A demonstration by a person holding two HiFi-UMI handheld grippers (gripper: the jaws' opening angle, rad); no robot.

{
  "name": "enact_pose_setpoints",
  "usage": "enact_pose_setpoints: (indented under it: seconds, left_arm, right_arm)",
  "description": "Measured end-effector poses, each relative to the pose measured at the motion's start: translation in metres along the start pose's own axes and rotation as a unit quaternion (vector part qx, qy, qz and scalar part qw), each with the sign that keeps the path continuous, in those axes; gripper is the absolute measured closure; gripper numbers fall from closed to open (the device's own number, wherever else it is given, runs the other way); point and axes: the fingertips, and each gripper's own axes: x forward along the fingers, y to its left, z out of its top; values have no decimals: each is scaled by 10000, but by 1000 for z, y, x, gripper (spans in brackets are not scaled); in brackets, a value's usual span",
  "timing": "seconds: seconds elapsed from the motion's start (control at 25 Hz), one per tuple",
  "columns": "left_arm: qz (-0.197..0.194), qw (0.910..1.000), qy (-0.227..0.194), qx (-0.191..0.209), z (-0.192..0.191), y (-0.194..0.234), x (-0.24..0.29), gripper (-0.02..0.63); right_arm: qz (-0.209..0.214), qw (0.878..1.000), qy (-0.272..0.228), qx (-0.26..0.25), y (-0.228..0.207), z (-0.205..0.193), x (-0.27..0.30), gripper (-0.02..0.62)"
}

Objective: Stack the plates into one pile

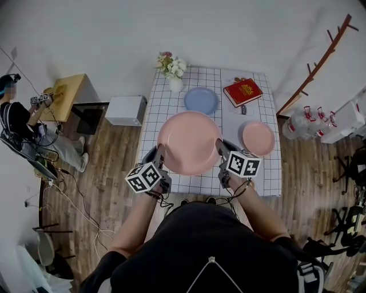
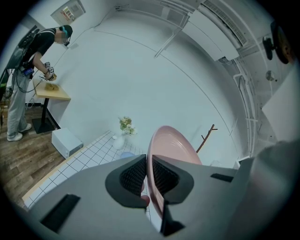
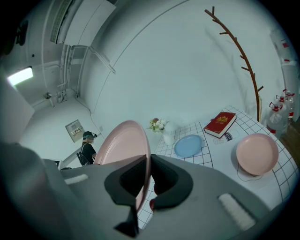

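No legible text anywhere.

- Red book [image 1: 243, 91], far beyond the fingers [image 3: 171, 180] of the right gripper [image 1: 222, 146] and off to their right. Gold emblem and gold lettering on the cover, too small to read.
- Small dark tag [image 3: 228, 136], just beside the book's near edge. Pale print, unreadable.
- Wall notice [image 2: 70, 10], high up and far left of the fingers [image 2: 133, 176] of the left gripper [image 1: 158, 153]. Print blurred.
- Marker cubes [image 1: 144, 177], behind the fingers. Black-and-white square codes only, no letters or digits.
- Water bottles [image 1: 309, 121], far right of the right fingers. Nothing readable on them.
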Motion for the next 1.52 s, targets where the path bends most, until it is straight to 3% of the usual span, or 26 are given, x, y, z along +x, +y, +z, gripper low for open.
enact_pose_setpoints:
  seconds: [0.56,0.92,1.16,1.52]
  left_arm:
    - [-81,9998,157,-26,-3,1,11,591]
    - [-655,9956,668,103,-30,-26,39,591]
    - [-1223,9851,1164,318,-56,-65,65,591]
    - [-1951,9611,1854,615,-113,-135,74,591]
  right_arm:
    - [-255,9996,-75,-35,-4,-1,-4,578]
    - [-965,9944,-413,138,-33,-9,-47,578]
    - [-1621,9827,-808,382,-60,-16,-97,578]
    - [-2499,9551,-1371,807,-91,-39,-190,577]
